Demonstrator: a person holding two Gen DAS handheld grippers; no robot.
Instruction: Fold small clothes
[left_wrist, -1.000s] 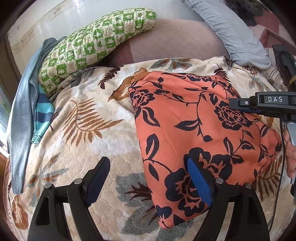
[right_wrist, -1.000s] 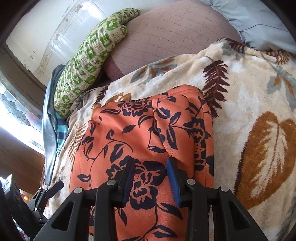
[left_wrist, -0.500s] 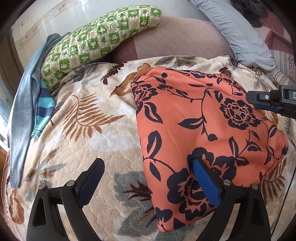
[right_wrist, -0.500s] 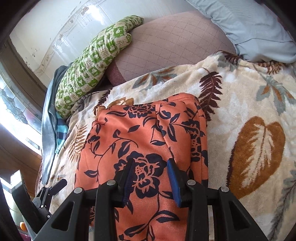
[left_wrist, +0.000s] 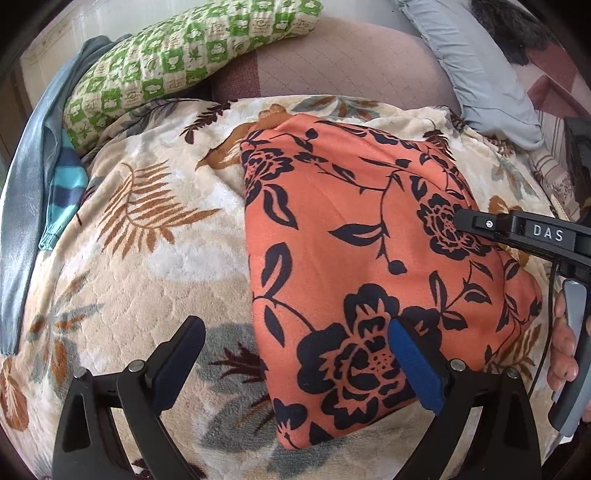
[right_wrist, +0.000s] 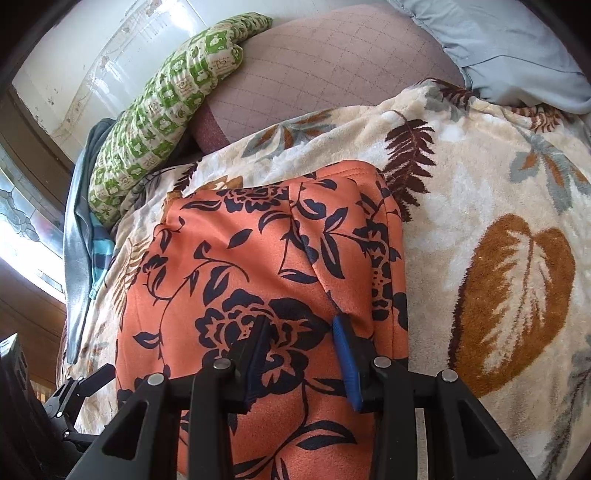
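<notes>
One orange floral garment (left_wrist: 369, 251), folded, lies centre-frame on the leaf-print blanket (left_wrist: 122, 266). Left gripper (left_wrist: 295, 362) has just been opening: jaws wide, released, straddling the garment's lower-left edge. Right gripper (right_wrist: 303, 343) hangs over the garment lower centre, jaws part-way apart, nothing pinched. Green checked pillow (left_wrist: 177, 62) sits upper left.

open leaf-print blanket (left_wrist: 147, 280) lies bare left of the orange floral garment (left_wrist: 362, 258) and again to its right. the green checked pillow (left_wrist: 177, 62), grey pillow (right_wrist: 509, 48) and hanging blue clothes (left_wrist: 26, 206) hem the far edges.
</notes>
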